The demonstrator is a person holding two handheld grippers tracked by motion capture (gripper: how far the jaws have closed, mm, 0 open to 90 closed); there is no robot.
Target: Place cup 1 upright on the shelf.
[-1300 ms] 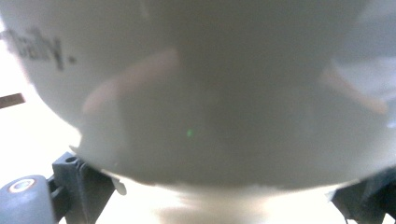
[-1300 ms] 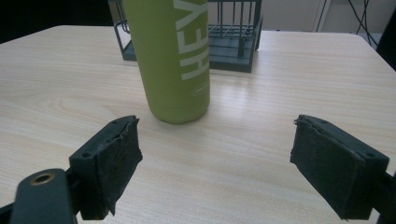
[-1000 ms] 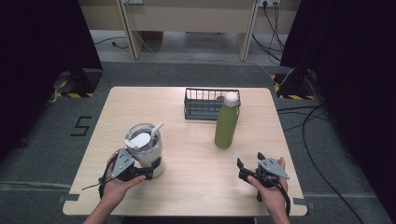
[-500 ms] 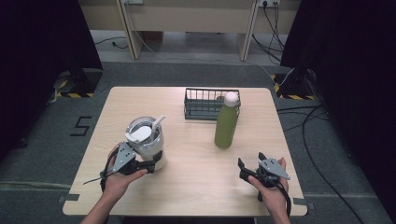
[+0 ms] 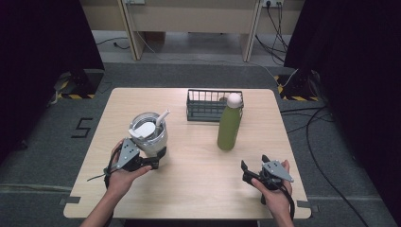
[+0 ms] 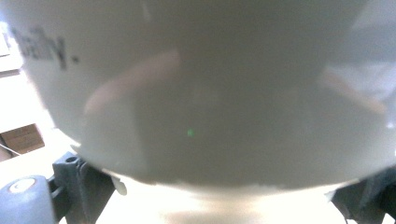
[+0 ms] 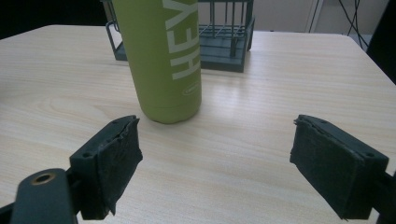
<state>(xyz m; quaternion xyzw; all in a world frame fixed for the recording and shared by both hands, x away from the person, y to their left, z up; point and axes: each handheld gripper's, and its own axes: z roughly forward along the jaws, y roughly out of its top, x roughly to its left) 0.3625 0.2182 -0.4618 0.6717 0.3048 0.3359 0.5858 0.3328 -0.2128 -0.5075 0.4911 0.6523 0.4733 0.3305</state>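
Tumblers: one tumbler [image 5: 148, 135], which we clasp between our left gripper [image 5: 150, 164] jaws.
Bottles: one green bottle [image 5: 230, 124], just beyond our right gripper [image 5: 248, 171], jaws wide.
Baskets: one wire basket [image 5: 205, 105].

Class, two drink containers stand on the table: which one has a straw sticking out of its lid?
The white tumbler by the left claw: a straw angles from its lid. The green bottle in front of the basket has a plain rounded cap.

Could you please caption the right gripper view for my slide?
Open right gripper faces an upright green bottle, wire basket behind.
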